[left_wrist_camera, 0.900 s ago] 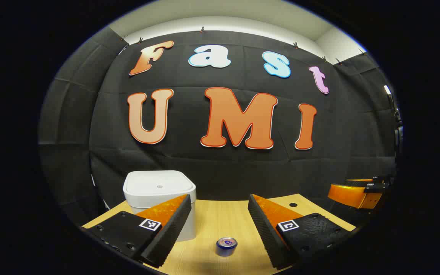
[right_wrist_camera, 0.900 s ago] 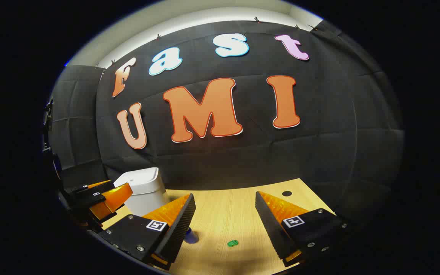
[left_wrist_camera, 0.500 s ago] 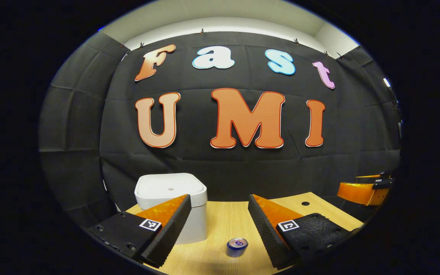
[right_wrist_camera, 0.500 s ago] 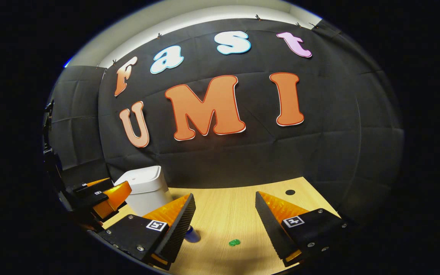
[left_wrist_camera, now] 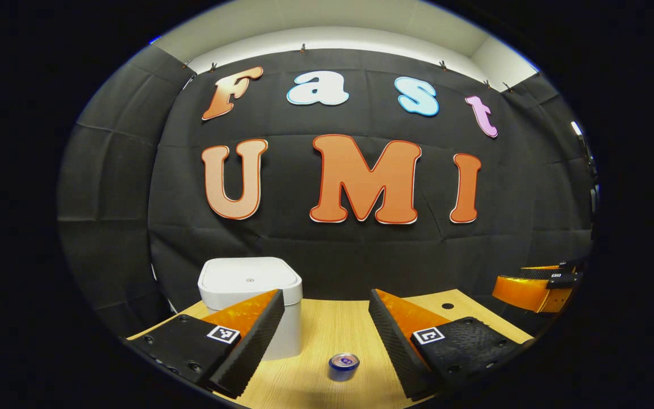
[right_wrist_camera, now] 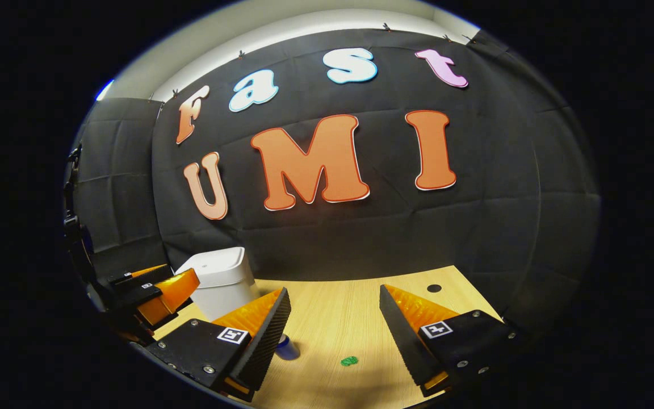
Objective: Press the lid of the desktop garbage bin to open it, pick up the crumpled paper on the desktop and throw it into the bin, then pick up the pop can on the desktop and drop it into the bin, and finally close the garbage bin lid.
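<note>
Bin lid shut, both grippers held above the desk

Bin (left_wrist_camera: 250,307) sits at the back-left of the desk (left_wrist_camera: 327,329), lid (left_wrist_camera: 249,279) flat and closed; a small round mark shows near the lid's middle. Pop can (left_wrist_camera: 343,366) stands upright, well in front and a little right of the bin. In the right gripper view a small green crumpled scrap (right_wrist_camera: 349,360) lies on the desk, apart from the can (right_wrist_camera: 288,347) (probably the paper to be thrown, though too small to be sure).

Left gripper (left_wrist_camera: 327,332): fingers spread wide, nothing between them, bin just behind its left finger. Right gripper (right_wrist_camera: 335,335): fingers also spread, empty, over the scrap's part of the desk.

Judged step: press the lid open, not yet done. To do it well, bring the left gripper over the lid and push straight down near the centre mark with one fingertip, not the edge, so the bin does not tip or slide toward the wall. Keep clear of the can.
</note>
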